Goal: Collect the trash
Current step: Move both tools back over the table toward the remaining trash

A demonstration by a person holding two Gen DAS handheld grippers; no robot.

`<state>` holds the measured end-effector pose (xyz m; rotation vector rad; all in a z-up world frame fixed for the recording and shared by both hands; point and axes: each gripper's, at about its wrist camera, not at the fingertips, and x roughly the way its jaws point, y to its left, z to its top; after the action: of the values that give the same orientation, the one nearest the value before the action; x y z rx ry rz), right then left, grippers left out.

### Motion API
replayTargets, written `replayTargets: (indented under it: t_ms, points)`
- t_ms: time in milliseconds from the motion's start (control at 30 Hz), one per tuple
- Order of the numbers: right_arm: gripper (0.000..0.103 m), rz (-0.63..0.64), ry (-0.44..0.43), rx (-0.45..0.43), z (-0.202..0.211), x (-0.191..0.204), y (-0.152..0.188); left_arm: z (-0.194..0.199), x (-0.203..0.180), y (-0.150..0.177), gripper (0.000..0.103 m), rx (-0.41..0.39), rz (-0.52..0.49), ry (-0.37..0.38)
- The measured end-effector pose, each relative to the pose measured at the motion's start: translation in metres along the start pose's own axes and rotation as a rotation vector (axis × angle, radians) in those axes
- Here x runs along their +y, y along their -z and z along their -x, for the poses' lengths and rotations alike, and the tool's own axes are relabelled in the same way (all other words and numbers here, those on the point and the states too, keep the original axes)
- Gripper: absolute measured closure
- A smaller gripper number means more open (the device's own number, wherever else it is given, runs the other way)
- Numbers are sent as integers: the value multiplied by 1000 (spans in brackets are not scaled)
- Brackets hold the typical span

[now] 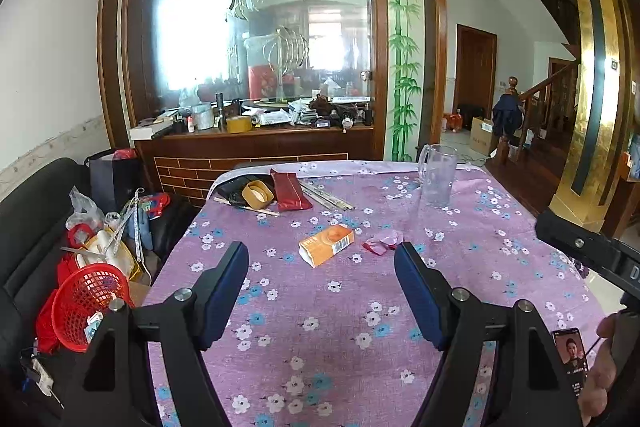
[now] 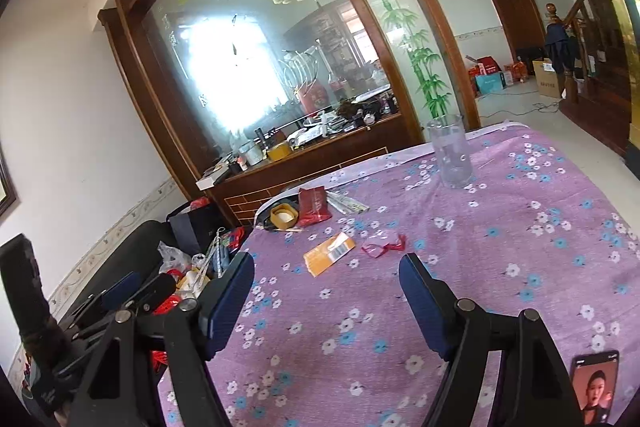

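An orange carton (image 1: 326, 245) (image 2: 329, 253) lies flat on the purple flowered tablecloth (image 1: 360, 327) (image 2: 520, 247). Just right of it is a crumpled pink-and-red wrapper (image 1: 383, 242) (image 2: 383, 246). My left gripper (image 1: 322, 259) hovers over the cloth just short of both, open, with nothing between its blue-padded fingers (image 1: 224, 295). In the right wrist view my right gripper (image 2: 326, 269) is likewise open and holds nothing, a little nearer than the carton and wrapper. The left gripper's black body (image 2: 120, 303) shows at the left edge of that view.
A clear glass jug (image 1: 437, 175) (image 2: 450, 151) stands at the table's far right. A tape roll (image 1: 257, 194), a red packet (image 1: 290, 189) and sticks lie at the far left. A phone (image 1: 570, 355) (image 2: 596, 387) lies near right. A red basket (image 1: 86, 307) and clutter sit on the black sofa.
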<state>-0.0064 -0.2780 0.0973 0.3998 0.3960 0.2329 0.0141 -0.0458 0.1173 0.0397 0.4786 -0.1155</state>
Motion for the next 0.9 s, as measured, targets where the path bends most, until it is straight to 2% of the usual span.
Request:
replayTargets:
  t_ms: [367, 700, 900]
  points:
    - [25, 22, 34, 12, -32, -7, -11, -40, 11, -9, 27, 26, 20, -50]
    - [25, 100, 164, 1, -72, 4, -15, -80, 26, -14, 27, 64, 34, -76]
    - [24, 137, 189, 37, -100, 4, -14, -106, 31, -13, 27, 95, 45, -77]
